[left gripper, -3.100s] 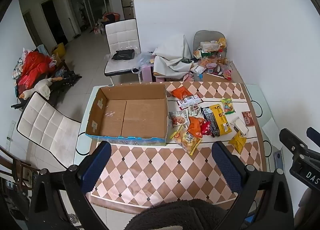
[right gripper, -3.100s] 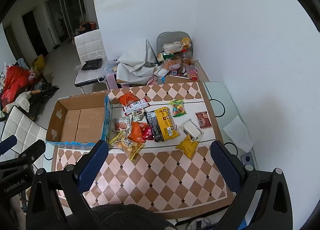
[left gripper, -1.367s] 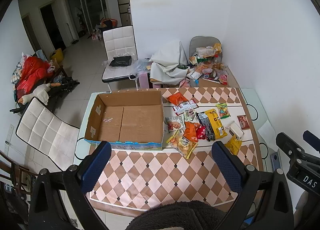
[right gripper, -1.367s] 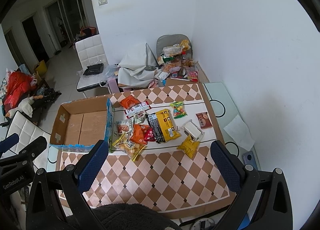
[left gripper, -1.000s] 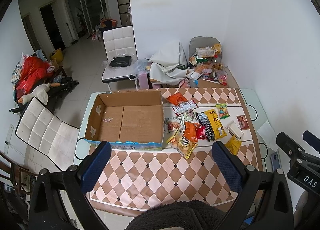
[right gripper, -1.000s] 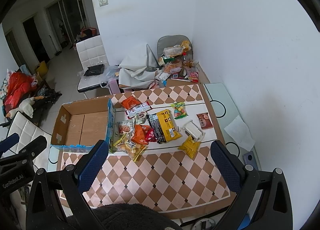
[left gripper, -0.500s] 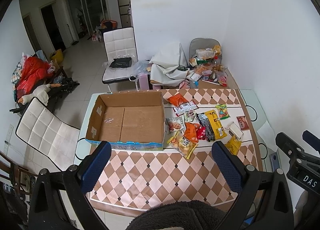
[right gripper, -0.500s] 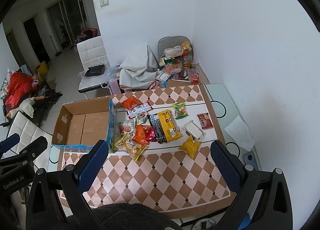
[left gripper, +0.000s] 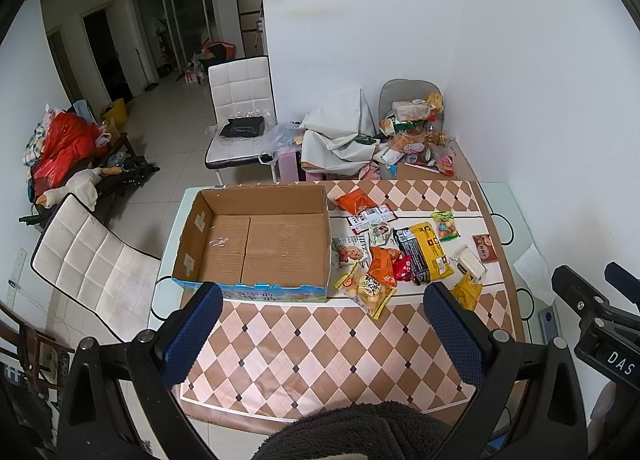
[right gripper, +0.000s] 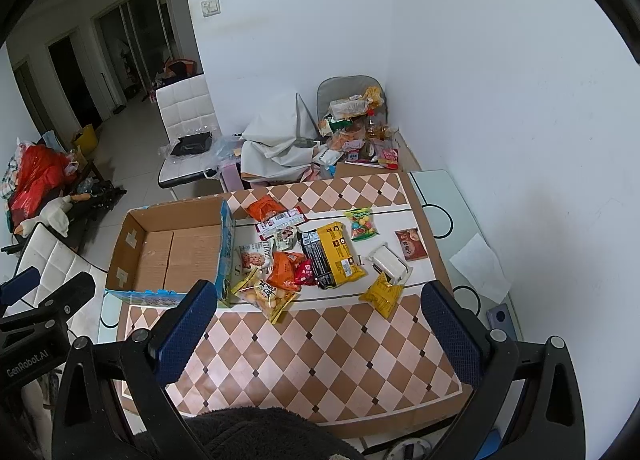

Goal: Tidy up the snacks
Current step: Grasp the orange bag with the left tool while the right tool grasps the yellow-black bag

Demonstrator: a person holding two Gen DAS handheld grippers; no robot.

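Observation:
An empty open cardboard box (left gripper: 260,244) (right gripper: 176,248) stands on the left half of the checkered table (left gripper: 320,348) (right gripper: 320,352). To its right lie several snack packets: a yellow-black bag (left gripper: 426,258) (right gripper: 334,254), an orange bag (left gripper: 382,262) (right gripper: 284,266), a small yellow packet (left gripper: 466,294) (right gripper: 382,294), a white packet (left gripper: 468,262) (right gripper: 390,262). My left gripper (left gripper: 320,320) and right gripper (right gripper: 318,312) are both open and empty, held high above the table's near edge.
White chairs stand left (left gripper: 92,260) and behind (left gripper: 240,115) the table. A cluttered chair with bags (left gripper: 412,127) is in the far corner. The white wall (right gripper: 520,139) runs along the right. A paper tissue (right gripper: 478,268) and a phone (right gripper: 500,318) lie at the table's right edge.
Both grippers have risen and drawn back slightly, so the table looks smaller and more of the room shows. Nothing on the table has moved.

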